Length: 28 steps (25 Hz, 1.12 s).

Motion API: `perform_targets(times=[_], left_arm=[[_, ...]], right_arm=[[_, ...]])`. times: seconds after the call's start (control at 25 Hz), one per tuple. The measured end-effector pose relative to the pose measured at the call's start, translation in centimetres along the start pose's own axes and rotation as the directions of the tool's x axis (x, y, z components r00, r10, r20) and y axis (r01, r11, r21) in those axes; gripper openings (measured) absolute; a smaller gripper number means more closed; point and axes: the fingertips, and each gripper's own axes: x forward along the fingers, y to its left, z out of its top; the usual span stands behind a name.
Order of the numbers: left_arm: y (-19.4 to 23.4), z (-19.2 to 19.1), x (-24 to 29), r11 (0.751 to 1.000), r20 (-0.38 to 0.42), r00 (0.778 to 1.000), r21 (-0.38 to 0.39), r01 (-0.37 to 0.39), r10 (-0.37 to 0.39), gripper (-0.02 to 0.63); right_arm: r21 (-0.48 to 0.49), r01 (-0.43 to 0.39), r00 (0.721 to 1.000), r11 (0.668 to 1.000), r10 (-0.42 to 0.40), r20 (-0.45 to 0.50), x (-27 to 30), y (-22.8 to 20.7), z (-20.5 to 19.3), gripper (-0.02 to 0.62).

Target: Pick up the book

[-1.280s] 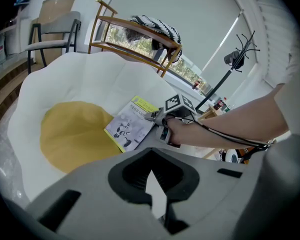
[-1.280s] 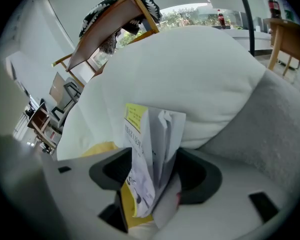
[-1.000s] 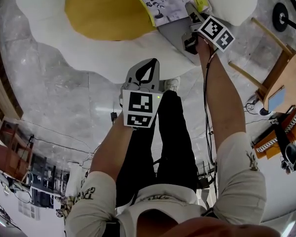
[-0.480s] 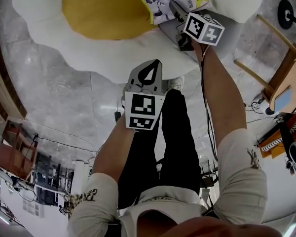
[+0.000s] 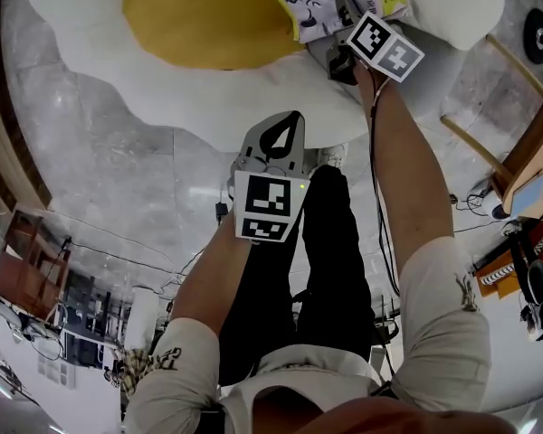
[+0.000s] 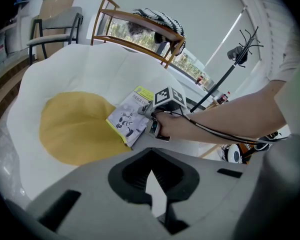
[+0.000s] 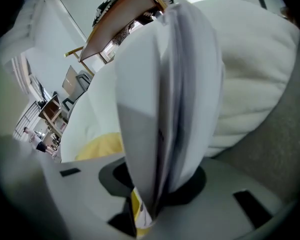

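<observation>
Right gripper [image 5: 343,9] is seen clamped on one edge of the thin white paperback book with a yellow stripe and cartoon figures on its cover [image 5: 300,5]; the pages are pinched between its jaws. The book is held over the large white egg-shaped cushion [image 5: 90,52], just beside the yellow round centre [image 5: 199,16]. Left gripper [image 5: 281,127] is kept well apart from the book, jaws closed together, nothing between them.

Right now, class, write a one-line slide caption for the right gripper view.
Right claw shut on the book edge, pages fanning upward before a white cushion.
</observation>
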Motion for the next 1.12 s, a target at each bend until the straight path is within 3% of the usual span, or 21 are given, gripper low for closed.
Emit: perform_targets(times=[0.4,0.64,0.88,1.12], left_arm=[[-0.8,1.7,-0.8,0.999,0.042,0.998,-0.013,-0.037,0.037,0.017],[-0.9,3.2,-2.7,0.997,0.085,0.994,-0.035,-0.068,0.071,0.017],[-1.2,3.5,-4.6,0.992,0.112,0.987,-0.065,-0.107,0.114,0.017],[-3.9,4.3,-6.3,0.989,0.137,0.981,-0.075,-0.125,0.134,0.017]], right_arm=[[0.062,-0.062,0.998,0.996,0.063,-0.027,-1.5,2.0,0.7,0.081],[0.145,-0.145,0.988,0.979,0.151,-0.033,-3.9,4.9,0.8,0.08],[0.147,-0.235,0.967,0.961,0.246,-0.059,-7.9,7.4,0.1,0.08],[0.19,-0.356,0.923,0.915,0.376,-0.08,-13.9,9.4,1.1,0.08]])
